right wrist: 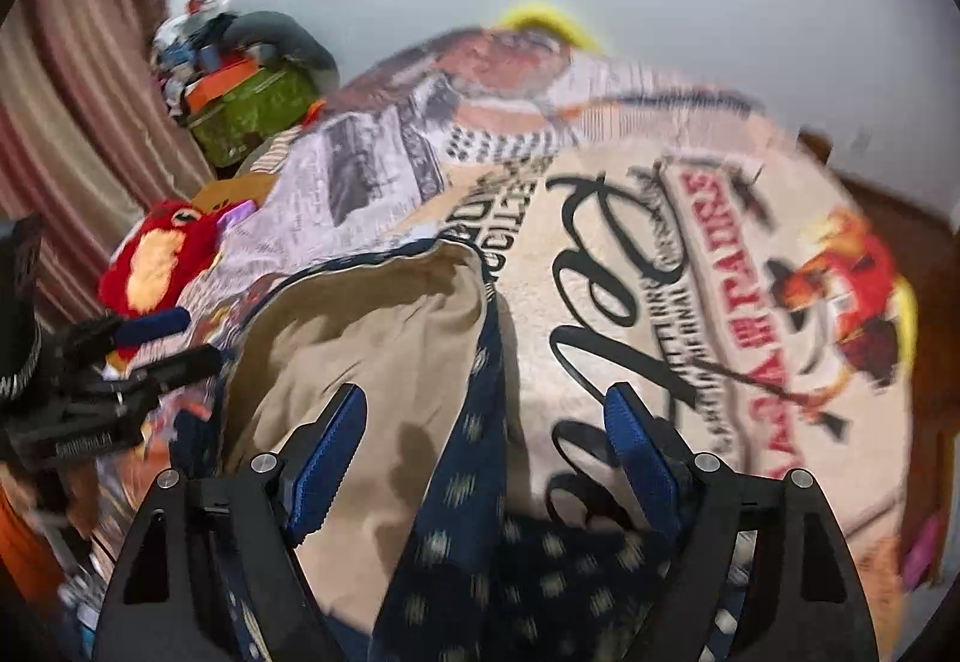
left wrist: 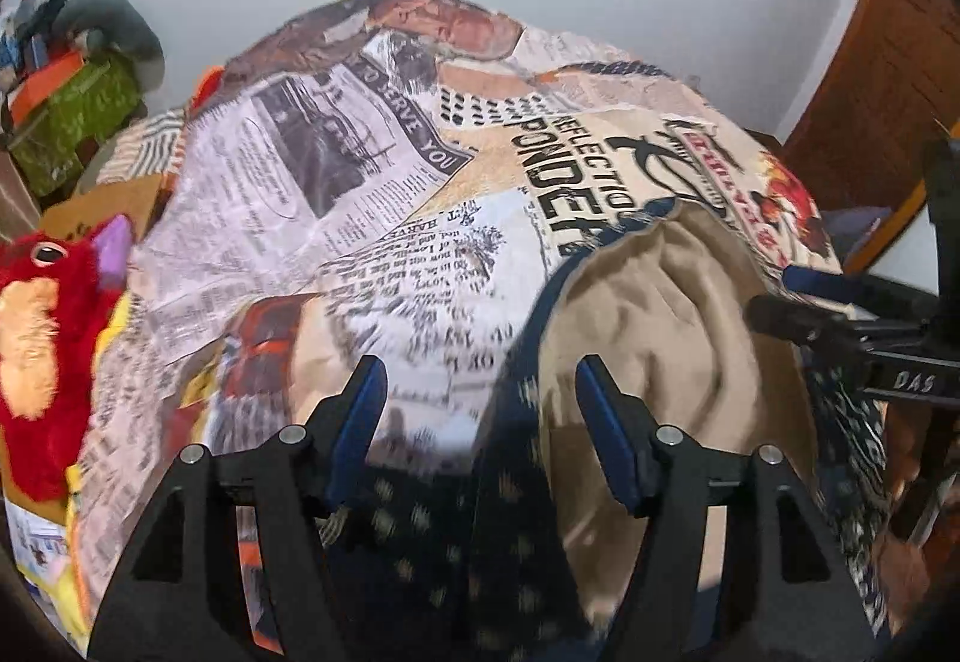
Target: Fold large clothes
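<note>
A large garment, dark navy with pale dots outside (left wrist: 432, 530) and tan inside (left wrist: 648, 326), lies on a bed covered by a newspaper-print blanket (left wrist: 336, 182). My left gripper (left wrist: 480, 398) is open above the garment's near edge, fingers apart on either side of the navy fold. My right gripper (right wrist: 486, 422) is open too, over the navy strip (right wrist: 474, 458) beside the tan lining (right wrist: 360, 338). The right gripper shows in the left view at the right edge (left wrist: 798, 320); the left gripper shows in the right view at the left edge (right wrist: 150, 350).
A red plush toy (left wrist: 42, 332) lies at the bed's left side. A green box with clutter (left wrist: 78, 116) stands at the far left. A wooden headboard (left wrist: 888, 62) is at the right. A striped curtain (right wrist: 66, 122) hangs on the left. A white wall is behind.
</note>
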Action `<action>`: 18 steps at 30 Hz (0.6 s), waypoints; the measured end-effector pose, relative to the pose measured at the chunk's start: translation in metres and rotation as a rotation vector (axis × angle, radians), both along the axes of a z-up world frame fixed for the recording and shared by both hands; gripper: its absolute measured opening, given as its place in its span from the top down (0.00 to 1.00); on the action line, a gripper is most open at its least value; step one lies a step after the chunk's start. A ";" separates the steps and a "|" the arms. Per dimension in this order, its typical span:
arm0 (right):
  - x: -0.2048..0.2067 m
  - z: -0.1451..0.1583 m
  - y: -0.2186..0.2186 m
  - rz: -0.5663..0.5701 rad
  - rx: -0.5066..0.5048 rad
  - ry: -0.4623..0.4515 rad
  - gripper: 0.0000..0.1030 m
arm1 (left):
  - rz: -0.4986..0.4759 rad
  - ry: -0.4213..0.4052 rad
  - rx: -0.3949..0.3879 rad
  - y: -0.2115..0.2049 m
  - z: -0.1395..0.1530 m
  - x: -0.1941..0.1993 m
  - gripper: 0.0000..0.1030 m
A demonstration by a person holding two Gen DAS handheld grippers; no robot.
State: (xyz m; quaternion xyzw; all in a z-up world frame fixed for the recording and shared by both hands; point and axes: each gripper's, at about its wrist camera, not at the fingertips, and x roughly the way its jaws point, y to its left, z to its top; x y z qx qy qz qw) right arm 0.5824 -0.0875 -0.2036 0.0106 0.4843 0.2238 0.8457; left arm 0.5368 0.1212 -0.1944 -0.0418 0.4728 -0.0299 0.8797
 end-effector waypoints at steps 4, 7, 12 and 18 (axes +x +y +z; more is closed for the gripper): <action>0.027 -0.028 0.005 -0.030 0.049 0.070 0.47 | 0.003 0.046 -0.027 -0.002 -0.021 0.021 0.52; 0.034 -0.034 0.005 -0.042 0.087 0.067 0.64 | -0.004 0.068 -0.061 -0.004 -0.028 0.027 0.84; 0.024 -0.021 0.010 0.017 0.092 0.022 0.87 | -0.040 0.007 -0.033 -0.013 -0.012 0.011 0.92; -0.026 0.017 0.007 0.095 0.106 -0.060 0.90 | -0.119 -0.038 0.012 -0.027 0.028 -0.035 0.93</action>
